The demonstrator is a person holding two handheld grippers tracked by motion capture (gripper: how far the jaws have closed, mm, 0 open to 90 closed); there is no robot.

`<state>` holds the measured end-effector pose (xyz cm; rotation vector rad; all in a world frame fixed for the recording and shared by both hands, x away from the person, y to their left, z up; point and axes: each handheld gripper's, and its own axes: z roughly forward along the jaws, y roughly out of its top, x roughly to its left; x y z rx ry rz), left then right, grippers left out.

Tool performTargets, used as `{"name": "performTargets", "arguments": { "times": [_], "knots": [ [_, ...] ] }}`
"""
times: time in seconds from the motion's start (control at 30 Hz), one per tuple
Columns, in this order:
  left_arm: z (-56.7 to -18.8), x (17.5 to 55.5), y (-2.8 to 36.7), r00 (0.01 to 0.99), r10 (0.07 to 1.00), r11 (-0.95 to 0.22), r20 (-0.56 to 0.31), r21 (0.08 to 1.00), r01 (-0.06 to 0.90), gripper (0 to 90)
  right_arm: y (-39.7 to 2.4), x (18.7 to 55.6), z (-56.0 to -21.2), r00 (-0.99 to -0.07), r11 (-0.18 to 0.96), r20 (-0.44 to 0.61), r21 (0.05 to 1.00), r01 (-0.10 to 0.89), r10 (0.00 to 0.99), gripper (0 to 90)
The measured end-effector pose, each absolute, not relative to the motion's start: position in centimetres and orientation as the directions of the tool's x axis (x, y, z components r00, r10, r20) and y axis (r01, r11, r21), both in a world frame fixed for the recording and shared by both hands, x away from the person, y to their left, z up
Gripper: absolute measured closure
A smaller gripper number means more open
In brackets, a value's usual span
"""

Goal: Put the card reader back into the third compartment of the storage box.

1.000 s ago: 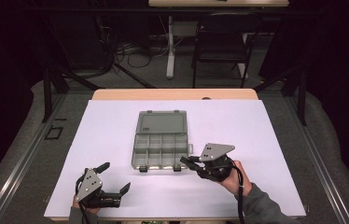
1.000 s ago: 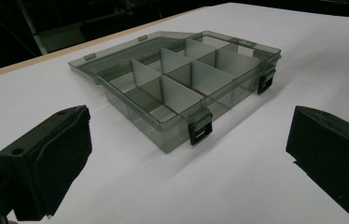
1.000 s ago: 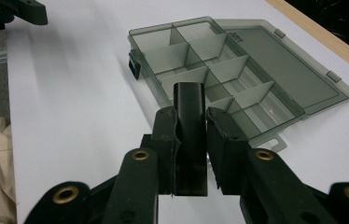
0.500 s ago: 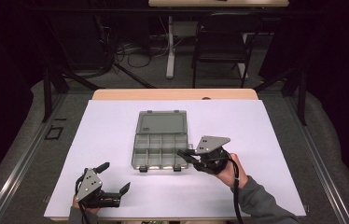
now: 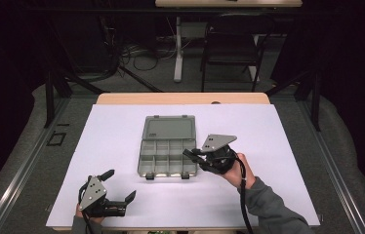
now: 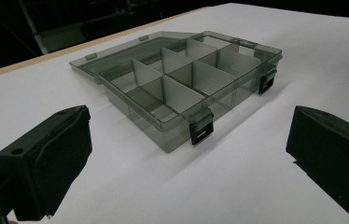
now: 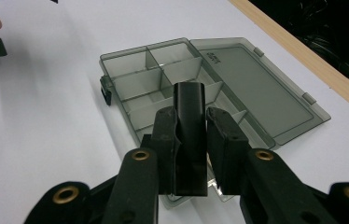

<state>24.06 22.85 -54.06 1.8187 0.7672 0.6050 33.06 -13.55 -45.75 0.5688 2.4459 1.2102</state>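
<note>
At the organiser box's (image 5: 166, 152) four o'clock corner, the right hand-held gripper (image 5: 193, 157) hovers clamped on a black block (image 7: 190, 140); the left hand-held gripper (image 5: 120, 185) rests apart at seven o'clock.

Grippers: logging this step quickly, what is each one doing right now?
Left gripper: open, empty.
Right gripper: shut on a black block, above the organizer box.

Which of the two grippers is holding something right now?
The right gripper, beside the open organizer box: its jaws clamp a black rectangular piece. The left gripper, at the near left of the table, stands wide open with nothing between its jaws.
</note>
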Motion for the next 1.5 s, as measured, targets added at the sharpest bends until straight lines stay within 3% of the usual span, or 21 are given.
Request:
{"name": "performTargets", "arguments": {
  "times": [1.5],
  "knots": [
    [-54.1,24.1,23.0,0.666,0.744,-0.266,0.049,0.937,0.228,0.1,-10.7,37.4,-45.7,-0.840,0.548,-0.121,0.805,0.229,0.530,73.2]
  ]
}}
